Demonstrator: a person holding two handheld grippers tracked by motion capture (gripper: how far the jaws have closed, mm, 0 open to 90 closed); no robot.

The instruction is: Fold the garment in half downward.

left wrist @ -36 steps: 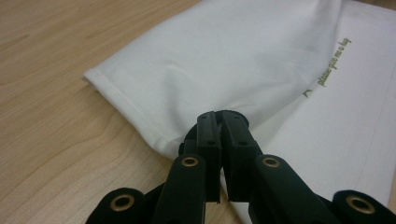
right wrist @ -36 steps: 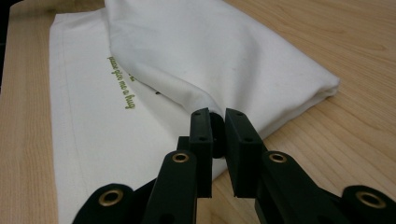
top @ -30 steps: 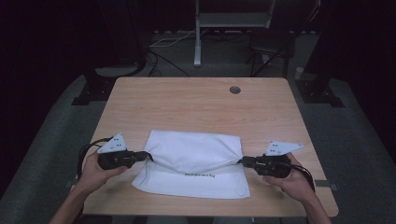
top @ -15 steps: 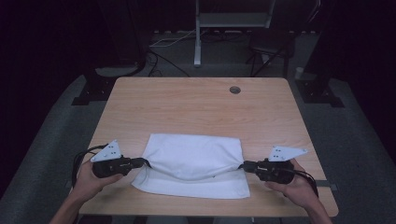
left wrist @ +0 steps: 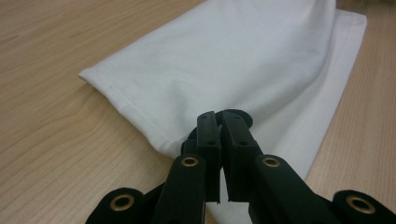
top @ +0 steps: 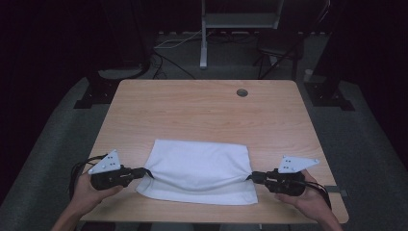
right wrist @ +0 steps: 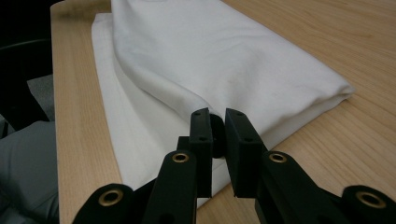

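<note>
A white folded cloth [top: 197,168] lies on the near half of the wooden table [top: 202,115]. My left gripper [top: 144,173] is shut on the cloth's left edge, its jaws pinching a fold of the upper layer [left wrist: 219,93]. At the cloth's right edge my right gripper [top: 251,177] is shut on the same upper layer [right wrist: 219,84]. The upper layer is lifted and drawn toward the near side, while a lower layer [top: 192,195] stays flat on the table. Each gripper is held by a hand low at the table's near edge.
A round cable hole [top: 242,92] sits in the table's far right part. Beyond the far edge stand a metal stand [top: 204,38] and dark equipment with cables on the floor. The near table edge lies close behind both hands.
Both grippers have moved toward the near edge, the left one more, pulling the cloth's upper layer over the lower one. Both stay shut on the cloth.
</note>
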